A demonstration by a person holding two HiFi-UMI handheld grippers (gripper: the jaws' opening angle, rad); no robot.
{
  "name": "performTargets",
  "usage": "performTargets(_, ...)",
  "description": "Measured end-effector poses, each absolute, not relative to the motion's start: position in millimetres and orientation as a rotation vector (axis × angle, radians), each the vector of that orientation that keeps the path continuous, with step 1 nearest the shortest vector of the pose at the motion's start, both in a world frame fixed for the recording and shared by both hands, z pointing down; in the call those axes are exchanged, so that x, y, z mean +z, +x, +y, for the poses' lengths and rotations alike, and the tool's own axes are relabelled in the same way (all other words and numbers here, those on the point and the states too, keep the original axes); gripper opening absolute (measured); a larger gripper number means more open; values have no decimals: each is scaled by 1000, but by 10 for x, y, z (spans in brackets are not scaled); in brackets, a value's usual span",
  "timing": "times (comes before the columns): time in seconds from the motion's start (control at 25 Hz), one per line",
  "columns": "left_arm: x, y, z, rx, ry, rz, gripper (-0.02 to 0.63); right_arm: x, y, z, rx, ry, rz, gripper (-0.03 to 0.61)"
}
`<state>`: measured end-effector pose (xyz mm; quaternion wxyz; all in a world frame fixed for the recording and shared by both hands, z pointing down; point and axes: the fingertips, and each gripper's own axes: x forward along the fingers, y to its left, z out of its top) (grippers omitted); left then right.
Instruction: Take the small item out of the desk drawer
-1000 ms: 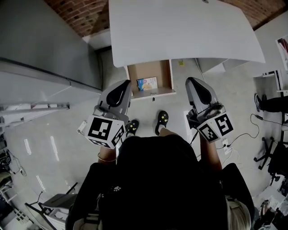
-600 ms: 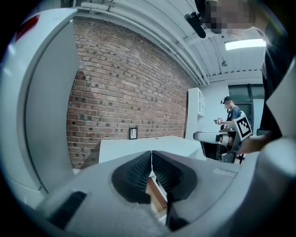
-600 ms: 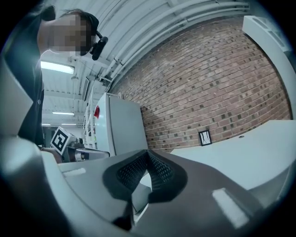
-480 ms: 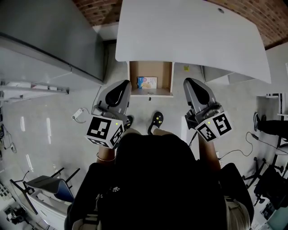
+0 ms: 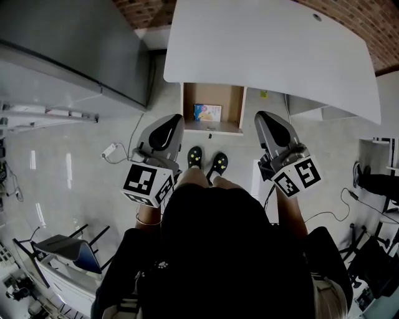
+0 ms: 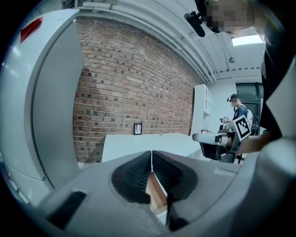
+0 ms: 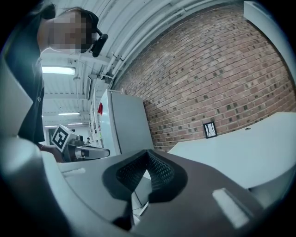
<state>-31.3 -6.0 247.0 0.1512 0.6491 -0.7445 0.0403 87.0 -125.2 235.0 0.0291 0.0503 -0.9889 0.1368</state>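
In the head view a wooden drawer (image 5: 234, 106) stands pulled out from under the white desk (image 5: 274, 50). A small blue and yellow item (image 5: 207, 113) lies flat inside it. My left gripper (image 5: 173, 118) hovers just left of the drawer's front, its jaws shut and empty. At the drawer's right, my right gripper (image 5: 263, 116) is also shut with nothing in it. Both are held above the floor, short of the drawer. In the left gripper view the jaws of the left gripper (image 6: 151, 157) meet, with the drawer's wooden edge (image 6: 156, 196) showing below them. The right gripper (image 7: 147, 157) points at the brick wall.
The person's two shoes (image 5: 207, 163) stand on the floor before the drawer. A grey cabinet (image 5: 68, 43) rises at the left. A folded chair (image 5: 62, 252) lies lower left, cables (image 5: 324, 209) trail at the right, and a brick wall (image 5: 349, 15) runs behind the desk.
The view has shifted so the desk and drawer sit slightly lower and to the right. The feet have stepped closer to the drawer. Both grippers keep their shut pose.
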Motion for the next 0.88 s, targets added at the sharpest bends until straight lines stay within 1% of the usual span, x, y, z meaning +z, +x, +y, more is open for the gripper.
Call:
performTargets(0.24, 2663, -531, -176, 159, 1870, -2084, 3, 2480, 734, -1327, 431, 206, -3013, 11)
performTargets(0.88, 3463, -756, -464, 258, 1897, -1910, 20, 3089, 493, -1459, 509, 313, -2898, 12)
